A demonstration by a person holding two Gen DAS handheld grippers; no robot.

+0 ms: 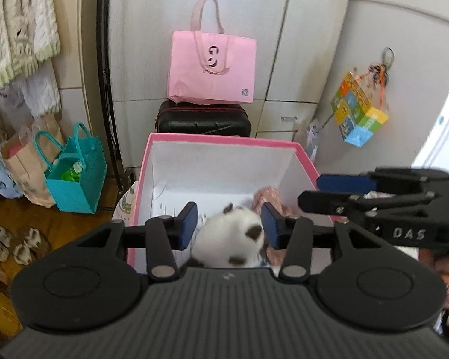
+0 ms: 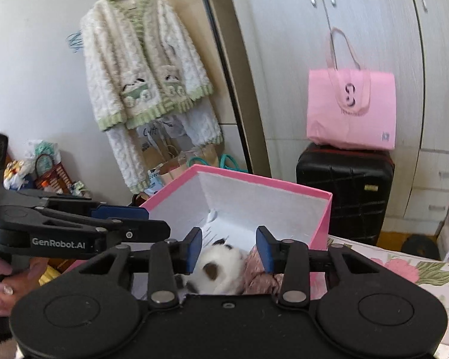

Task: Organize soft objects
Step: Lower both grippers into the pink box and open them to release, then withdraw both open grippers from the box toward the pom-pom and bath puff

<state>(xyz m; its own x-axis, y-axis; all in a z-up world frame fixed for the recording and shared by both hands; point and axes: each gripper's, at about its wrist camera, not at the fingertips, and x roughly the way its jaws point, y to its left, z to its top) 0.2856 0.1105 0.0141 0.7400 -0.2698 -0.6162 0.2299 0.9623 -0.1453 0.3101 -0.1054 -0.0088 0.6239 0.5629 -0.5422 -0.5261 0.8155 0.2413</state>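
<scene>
White wardrobe doors (image 1: 284,59) fill the background; a black suitcase (image 1: 203,119) stands against them with a pink tote bag (image 1: 212,68) on top. To the left in the left wrist view, a teal bag (image 1: 74,176) sits on the wooden floor beside paper bags. A cream-and-green knit cardigan (image 2: 140,68) hangs on the wall.

We hold both tools over an open pink box (image 1: 224,143) with white inner walls. Inside it lies a white plush toy (image 1: 227,236) with brown patches. Just beside the toy, on its right, sits a pinkish soft fabric item (image 1: 269,200); what it is we cannot tell. Some paper lies on the box floor.

Our left gripper (image 1: 229,226) hangs above the box, blue pads parted. The plush shows in the gap below them, and neither pad touches it. Nothing is held.

Our right gripper (image 2: 229,249) stands likewise: pads apart, gripping nothing, plush and pink fabric visible between and beneath them inside the box.

Each tool shows in the other's view, at the side of the box. A hand (image 2: 6,281) with a ring grips the left tool's handle. A floral-print cloth (image 2: 404,269) lies beside the box to the right.
</scene>
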